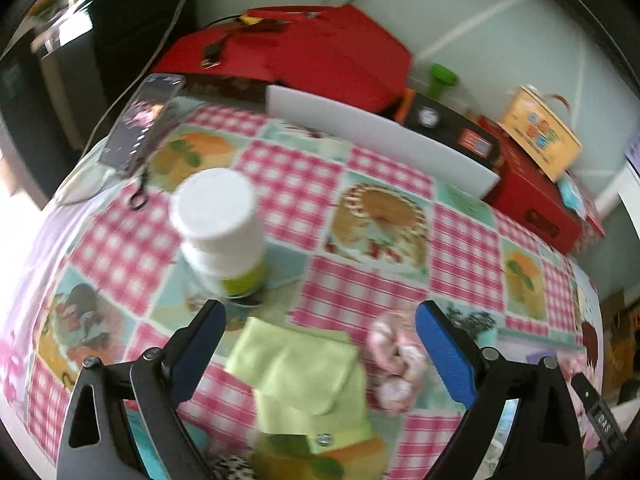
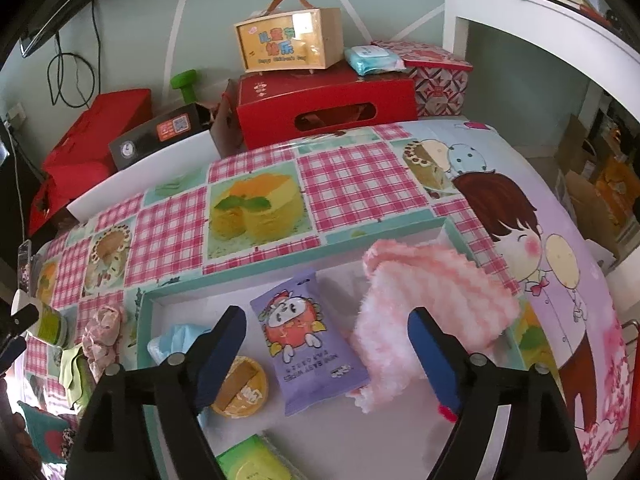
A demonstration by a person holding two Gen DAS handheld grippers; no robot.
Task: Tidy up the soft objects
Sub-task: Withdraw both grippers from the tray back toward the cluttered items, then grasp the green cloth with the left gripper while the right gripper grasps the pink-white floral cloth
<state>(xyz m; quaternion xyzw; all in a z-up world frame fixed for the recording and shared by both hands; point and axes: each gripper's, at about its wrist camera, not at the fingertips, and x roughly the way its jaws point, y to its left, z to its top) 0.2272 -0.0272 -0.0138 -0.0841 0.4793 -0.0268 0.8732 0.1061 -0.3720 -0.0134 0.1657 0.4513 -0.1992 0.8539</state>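
Soft things are split between two spots on the counter (image 2: pixel 344 176), which is covered in a pink-check cloth with cake pictures. Inside the shallow teal-rimmed tray (image 2: pixel 280 264) near the counter's front edge I see a fluffy pink-and-white towel (image 2: pixel 424 304) draped against the tray's right wall, a purple wipes pack (image 2: pixel 308 340) lying flat just left of it and touching it, a crumpled blue mask (image 2: pixel 176 340) by the left wall, a round yellow tin (image 2: pixel 244 392) beside that, and a green pack (image 2: pixel 248 460) at the nearest edge. My right gripper (image 2: pixel 328 344) hovers over the tray with its blue pads wide apart, holding nothing. Outside the tray, to its left, my left gripper (image 1: pixel 320 344) hangs with jaws spread over a folded light-green cloth (image 1: pixel 304 376), which lies between the fingers without being clamped. A pink floral scrunchie (image 1: pixel 394 360) lies just right of the cloth, near the right finger. A white-capped bottle (image 1: pixel 220 228) with a green label stands upright beyond the cloth. Along the counter's back edge sit red boxes (image 2: pixel 324 104) and a yellow carry case (image 2: pixel 288 40). The left wrist view is motion-blurred, so I cannot tell whether the cloth and scrunchie touch.
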